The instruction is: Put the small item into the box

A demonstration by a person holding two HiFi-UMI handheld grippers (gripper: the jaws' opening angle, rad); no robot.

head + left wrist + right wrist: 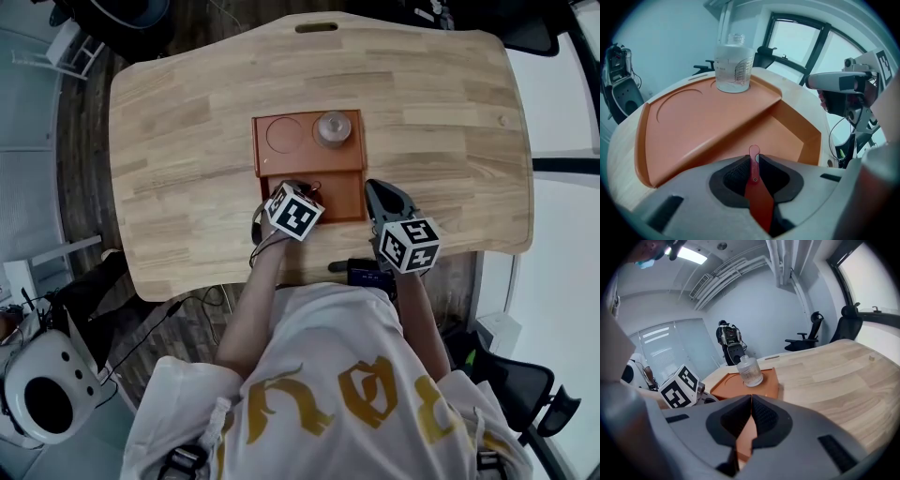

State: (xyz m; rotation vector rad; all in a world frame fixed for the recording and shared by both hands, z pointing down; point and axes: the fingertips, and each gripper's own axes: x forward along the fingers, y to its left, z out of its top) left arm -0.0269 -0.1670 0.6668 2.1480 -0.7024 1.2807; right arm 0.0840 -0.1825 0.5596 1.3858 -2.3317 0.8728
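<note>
Left gripper (753,158) is clamped shut on the small red item (757,190). It's a thin, flat piece pinched edge-on between the dark pads, and its rounded tip pokes out just past them at lower centre of the left gripper view. Right in front sits the orange box (693,126), with its open compartment (787,136) at centre right of that frame. The item's tip is at the near edge of the box, though whether it touches the rim I can't tell.

Up on the box's raised flat section stands a clear glass bottle (734,70), upright, top centre of the frame. A round recess lies empty beside it.

In the head view, the box (309,159) lies mid-frame on the wooden worktop (187,141), with the bottle (332,128) on its far half. The left gripper (302,190) noses over the near half, by the open compartment (342,195).

The right gripper (382,195) sits just beside the box's right edge, low over the worktop. In its own view the right gripper (751,401) has its jaws pressed together with nothing between them. Beyond them are the box (726,385), the bottle (751,371) and bare worktop (834,380) running off to the right.
</note>
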